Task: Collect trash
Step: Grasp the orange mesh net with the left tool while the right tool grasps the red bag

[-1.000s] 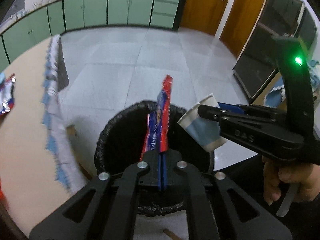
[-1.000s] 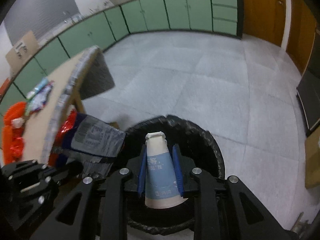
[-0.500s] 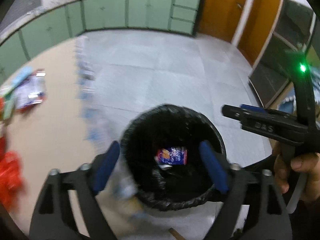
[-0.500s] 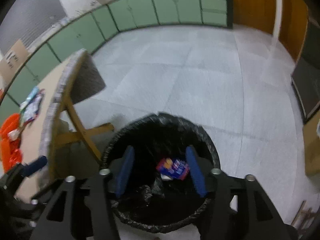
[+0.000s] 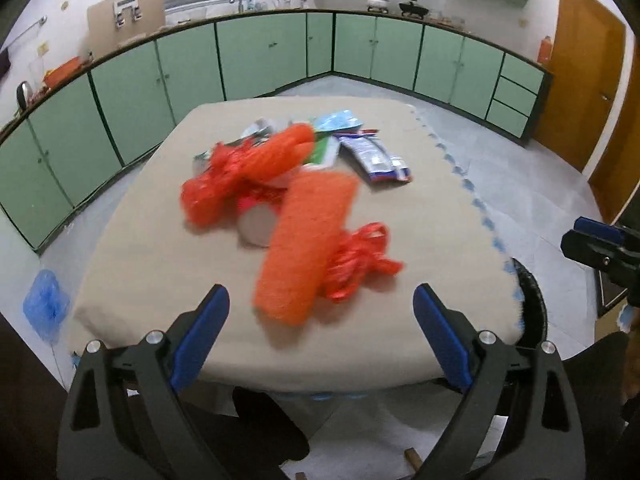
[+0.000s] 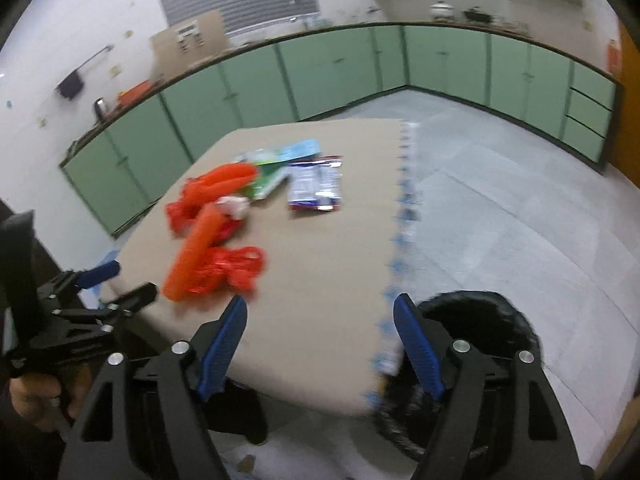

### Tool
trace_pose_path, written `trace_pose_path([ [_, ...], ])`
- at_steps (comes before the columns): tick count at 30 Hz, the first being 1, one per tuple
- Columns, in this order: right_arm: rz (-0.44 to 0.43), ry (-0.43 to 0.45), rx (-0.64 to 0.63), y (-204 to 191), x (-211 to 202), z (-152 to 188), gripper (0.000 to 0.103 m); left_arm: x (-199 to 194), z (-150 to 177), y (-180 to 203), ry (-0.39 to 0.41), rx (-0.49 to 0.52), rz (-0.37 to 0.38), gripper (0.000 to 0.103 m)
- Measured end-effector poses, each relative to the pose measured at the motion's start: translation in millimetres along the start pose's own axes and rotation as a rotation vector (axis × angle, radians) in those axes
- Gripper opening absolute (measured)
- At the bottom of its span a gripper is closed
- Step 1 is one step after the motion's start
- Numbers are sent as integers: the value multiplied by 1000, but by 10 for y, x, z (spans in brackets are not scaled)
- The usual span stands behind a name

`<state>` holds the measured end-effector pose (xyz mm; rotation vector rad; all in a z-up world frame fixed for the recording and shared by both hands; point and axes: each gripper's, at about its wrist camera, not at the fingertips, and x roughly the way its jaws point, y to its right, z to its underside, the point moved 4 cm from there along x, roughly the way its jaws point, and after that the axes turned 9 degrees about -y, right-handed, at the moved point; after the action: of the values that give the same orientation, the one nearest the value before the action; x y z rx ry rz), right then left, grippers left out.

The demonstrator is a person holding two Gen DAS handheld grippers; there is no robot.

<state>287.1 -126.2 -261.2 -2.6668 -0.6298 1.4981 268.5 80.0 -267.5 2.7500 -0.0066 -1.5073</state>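
Note:
A beige table [image 5: 160, 264] holds a pile of trash: orange foam net sleeves [image 5: 308, 240], a crumpled red plastic bag [image 5: 360, 260], a white round lid [image 5: 258, 226], a blue-and-white snack wrapper [image 5: 376, 156] and green and light-blue packets [image 5: 328, 136]. My left gripper [image 5: 320, 300] hovers over the table's near edge, its jaws opening with nothing between them. My right gripper [image 6: 320, 304] hangs over the table's near right corner, its jaws also opening and empty. The black-lined trash bin [image 6: 480, 312] stands on the floor by that corner.
Green cabinets [image 5: 260, 52] line the far walls, and an orange door [image 5: 580, 92] is at the right. A blue plastic bag [image 5: 42, 304] lies on the floor left of the table. Grey tiled floor [image 6: 500, 200] spreads right of the table.
Both grippers opened and dropped the red wrapper and the paper cup into the bin. They then swung up and left from over the bin to face the table.

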Motion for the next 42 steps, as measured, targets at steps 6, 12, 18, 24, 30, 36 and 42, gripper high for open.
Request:
trace_pose_path([
  [6, -26, -53, -32, -331, 314, -109, 74, 239, -49, -194, -14, -6, 17, 83],
  [12, -24, -80, -33, -404, 540, -229, 74, 488, -203, -287, -33, -16, 58, 78],
  [18, -24, -95, -22, -386, 680, -286, 74, 771, -274, -275, -85, -18, 110, 28],
  [24, -33, -100, -20, -375, 702, -268, 75, 725, -226, -342, -65, -35, 140, 8],
  [30, -56, -104, -61, -581, 720, -263, 74, 318, -213, -505, -1, -98, 126, 8],
  [36, -69, -125, -89, -841, 871, -281, 74, 125, -148, -643, 27, -121, 94, 8],
  [42, -43, -165, -103, -1003, 1211, -289, 74, 156, -128, -774, 35, -132, 78, 8],
])
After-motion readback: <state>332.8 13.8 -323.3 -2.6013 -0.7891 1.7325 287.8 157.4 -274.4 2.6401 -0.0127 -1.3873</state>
